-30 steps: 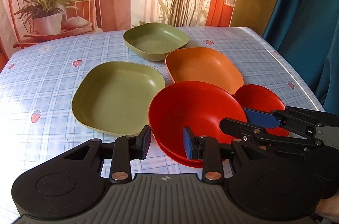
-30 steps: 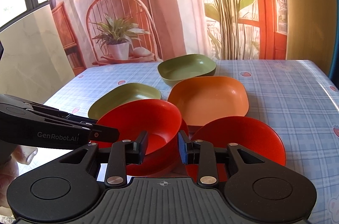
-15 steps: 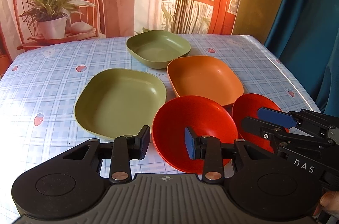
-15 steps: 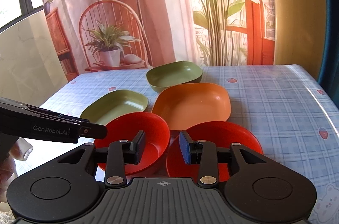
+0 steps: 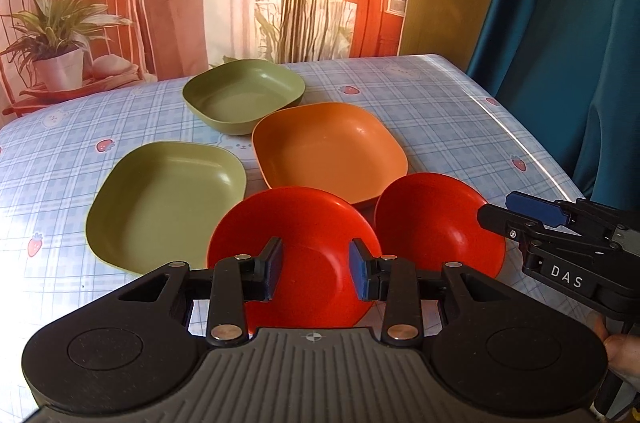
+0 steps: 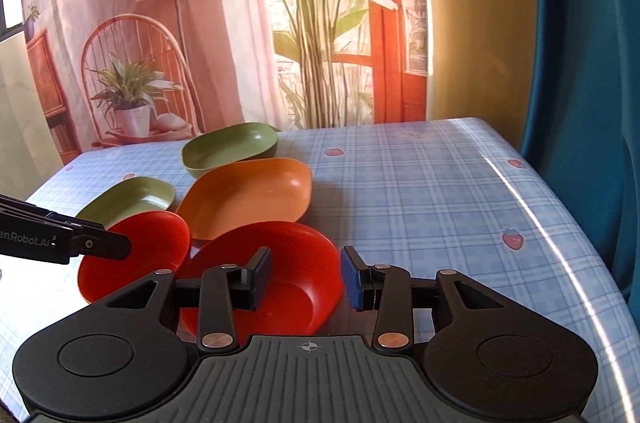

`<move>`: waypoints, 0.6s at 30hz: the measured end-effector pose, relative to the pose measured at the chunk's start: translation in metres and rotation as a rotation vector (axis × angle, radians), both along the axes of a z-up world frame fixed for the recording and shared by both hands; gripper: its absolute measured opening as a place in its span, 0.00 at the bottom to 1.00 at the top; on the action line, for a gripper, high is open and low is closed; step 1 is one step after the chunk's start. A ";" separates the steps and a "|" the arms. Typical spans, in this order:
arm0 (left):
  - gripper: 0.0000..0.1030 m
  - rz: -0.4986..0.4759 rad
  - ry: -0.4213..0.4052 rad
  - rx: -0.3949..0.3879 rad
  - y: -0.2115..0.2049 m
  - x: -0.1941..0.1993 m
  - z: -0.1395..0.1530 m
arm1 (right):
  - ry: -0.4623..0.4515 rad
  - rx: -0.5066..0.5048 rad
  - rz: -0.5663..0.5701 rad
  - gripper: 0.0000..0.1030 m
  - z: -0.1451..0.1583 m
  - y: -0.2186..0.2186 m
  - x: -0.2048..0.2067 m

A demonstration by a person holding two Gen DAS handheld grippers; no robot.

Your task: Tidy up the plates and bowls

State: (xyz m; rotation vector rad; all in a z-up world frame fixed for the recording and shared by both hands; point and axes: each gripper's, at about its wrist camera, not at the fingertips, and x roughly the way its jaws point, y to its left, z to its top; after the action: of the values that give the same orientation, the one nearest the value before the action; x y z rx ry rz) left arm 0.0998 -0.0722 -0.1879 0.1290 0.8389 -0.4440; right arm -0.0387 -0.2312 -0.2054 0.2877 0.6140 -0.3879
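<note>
Two red round bowls sit side by side at the table's near edge: the left one (image 5: 304,255) (image 6: 136,251) and the right one (image 5: 436,223) (image 6: 280,271). Behind them are an orange square bowl (image 5: 328,151) (image 6: 252,195), a green square plate (image 5: 164,199) (image 6: 128,197) and a green square bowl (image 5: 244,95) (image 6: 228,147). My left gripper (image 5: 314,273) is open and empty above the left red bowl. My right gripper (image 6: 304,281) is open and empty over the right red bowl's right rim; it also shows in the left wrist view (image 5: 520,215).
The table has a blue checked cloth (image 6: 440,191) with strawberry prints. Its right edge (image 5: 532,151) drops off beside a teal curtain (image 5: 568,43). A printed backdrop (image 6: 200,23) hangs behind the far edge.
Both grippers have drawn back and upward from the red bowls. The left red bowl was lowered onto the table and released. The right gripper's jaws have opened wider.
</note>
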 end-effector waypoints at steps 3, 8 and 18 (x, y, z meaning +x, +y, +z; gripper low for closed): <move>0.37 -0.020 0.006 0.011 -0.007 -0.002 -0.002 | 0.010 0.026 -0.014 0.35 -0.009 -0.008 -0.006; 0.37 -0.055 0.007 0.026 -0.018 -0.004 -0.003 | 0.019 0.075 -0.025 0.34 -0.022 -0.014 -0.011; 0.37 -0.105 0.031 0.040 -0.036 -0.004 -0.010 | -0.006 0.117 -0.037 0.32 -0.030 -0.022 -0.016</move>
State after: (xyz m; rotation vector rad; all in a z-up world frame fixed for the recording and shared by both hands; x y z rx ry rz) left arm 0.0961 -0.1082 -0.1975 0.2047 0.8742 -0.5289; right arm -0.0552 -0.2535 -0.2352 0.4126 0.6268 -0.3870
